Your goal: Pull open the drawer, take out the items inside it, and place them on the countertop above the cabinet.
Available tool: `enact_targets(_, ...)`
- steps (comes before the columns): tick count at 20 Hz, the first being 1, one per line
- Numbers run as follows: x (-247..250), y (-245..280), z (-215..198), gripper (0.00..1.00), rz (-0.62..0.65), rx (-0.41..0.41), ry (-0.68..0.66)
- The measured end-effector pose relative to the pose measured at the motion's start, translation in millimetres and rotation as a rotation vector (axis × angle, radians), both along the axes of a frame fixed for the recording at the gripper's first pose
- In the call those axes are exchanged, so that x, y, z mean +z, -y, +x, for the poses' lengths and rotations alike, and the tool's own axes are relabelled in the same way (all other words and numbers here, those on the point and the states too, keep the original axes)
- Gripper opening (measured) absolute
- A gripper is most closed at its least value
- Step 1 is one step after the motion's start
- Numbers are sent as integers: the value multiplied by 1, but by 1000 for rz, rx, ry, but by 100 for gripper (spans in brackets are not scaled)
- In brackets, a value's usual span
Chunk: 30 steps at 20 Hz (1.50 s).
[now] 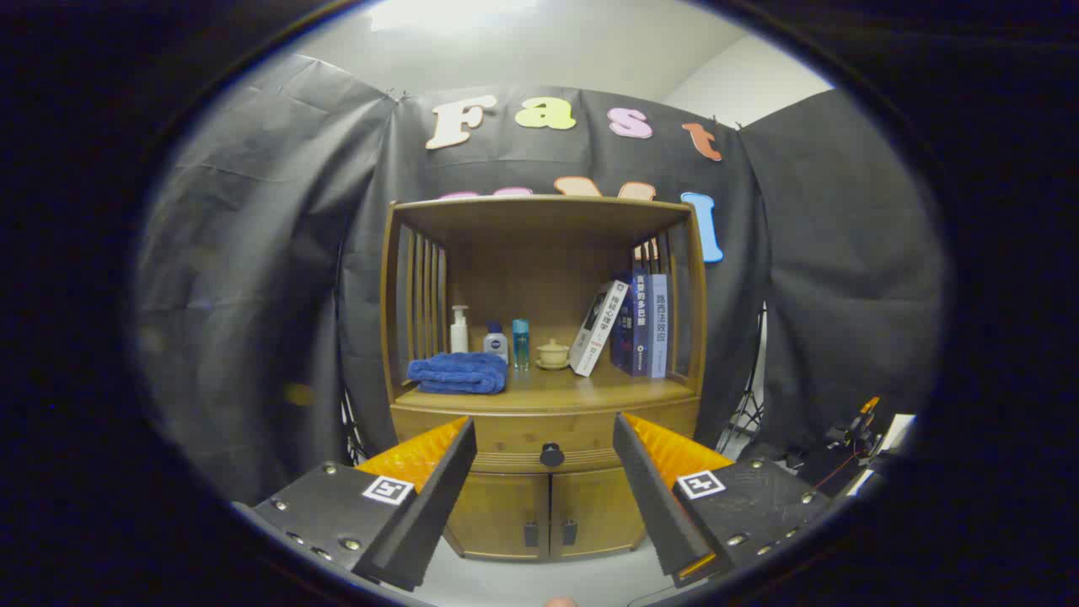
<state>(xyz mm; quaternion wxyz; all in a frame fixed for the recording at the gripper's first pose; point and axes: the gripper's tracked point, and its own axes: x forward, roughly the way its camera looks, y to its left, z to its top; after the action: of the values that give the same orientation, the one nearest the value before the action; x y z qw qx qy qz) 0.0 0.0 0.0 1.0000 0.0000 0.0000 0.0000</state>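
Note:
A wooden cabinet [544, 396] stands ahead against the booth wall. Its drawer [506, 443] is closed, with a round dark knob [551, 455] showing between my fingers, some way beyond them. My gripper [544, 438] is open with nothing between its fingers, held level with the drawer front and apart from it. The countertop [548, 389] above the drawer carries a folded blue towel [458, 373], several small bottles [496, 341], a small lidded cup [553, 353] and leaning books [628, 327]. Whatever lies inside the drawer is hidden.
Two lower cabinet doors [548, 514] with dark handles sit under the drawer. A slatted wooden hutch frames the countertop on both sides and above. A tripod leg [746, 413] and cabled equipment [856, 438] stand to the cabinet's right.

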Motion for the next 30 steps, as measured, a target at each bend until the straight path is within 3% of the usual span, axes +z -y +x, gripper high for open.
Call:
enact_targets(22,-2,-2,-1,98,-22,-5,29)
enact_targets(30,-21,-7,16,98,-23,9,40)
